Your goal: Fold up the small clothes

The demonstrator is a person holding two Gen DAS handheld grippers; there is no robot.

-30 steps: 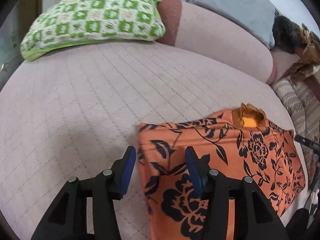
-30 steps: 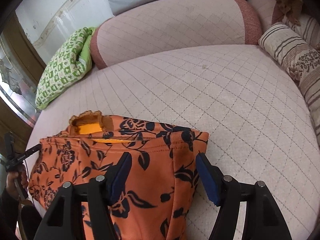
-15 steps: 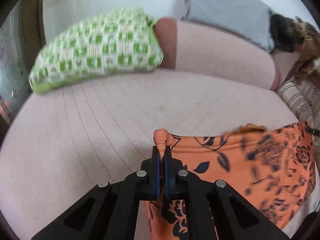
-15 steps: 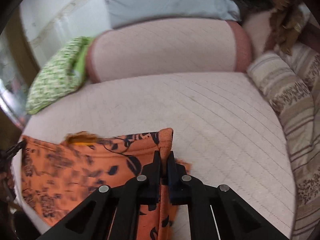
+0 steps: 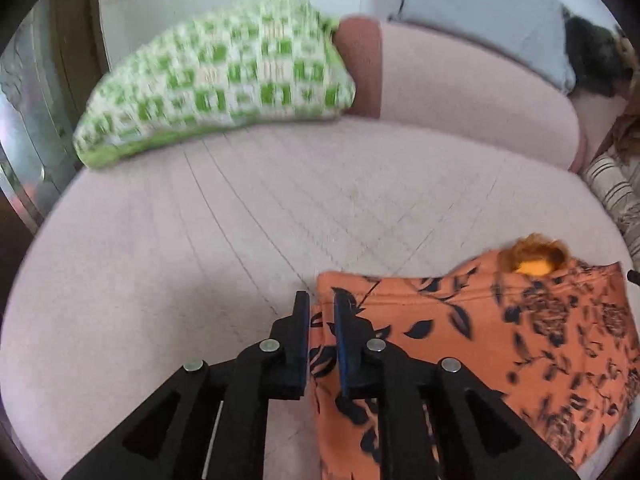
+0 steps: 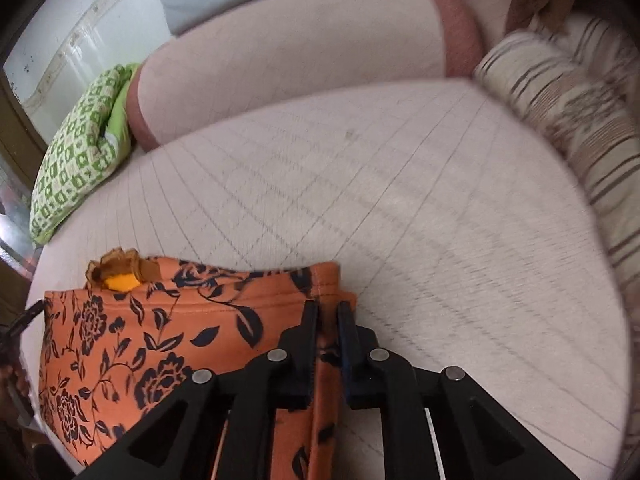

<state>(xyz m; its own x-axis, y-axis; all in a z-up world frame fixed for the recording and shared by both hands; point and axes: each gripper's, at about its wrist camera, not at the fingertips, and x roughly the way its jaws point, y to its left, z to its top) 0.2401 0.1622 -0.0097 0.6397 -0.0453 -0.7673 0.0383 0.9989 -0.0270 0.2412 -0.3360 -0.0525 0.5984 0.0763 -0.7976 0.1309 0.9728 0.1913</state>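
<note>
An orange garment with a black flower print (image 5: pixel 480 340) lies flat on the pink quilted cushion (image 5: pixel 200 280), a frilled yellow-lined opening (image 5: pixel 534 258) at its far edge. My left gripper (image 5: pixel 322 300) stands over the garment's left far corner. Its jaws are opening, a narrow slit apart, with the cloth's edge between them and not pinched. In the right wrist view the same garment (image 6: pixel 160 320) spreads to the left. My right gripper (image 6: pixel 328 308) is at its right far corner, jaws opening slightly, and a strip of cloth runs loose through the gap.
A green checked pillow (image 5: pixel 220 84) and a pink bolster (image 5: pixel 460 100) line the back of the seat. Behind them lies a grey-blue pillow (image 5: pixel 480 12). Striped cushions (image 6: pixel 560 120) crowd the right side. Bare quilted seat (image 6: pixel 400 200) stretches beyond the garment.
Both grippers went from wide open to pinched shut on the garment's far corners. Now their jaws stand a slit apart and the raised corners have dropped back down.
</note>
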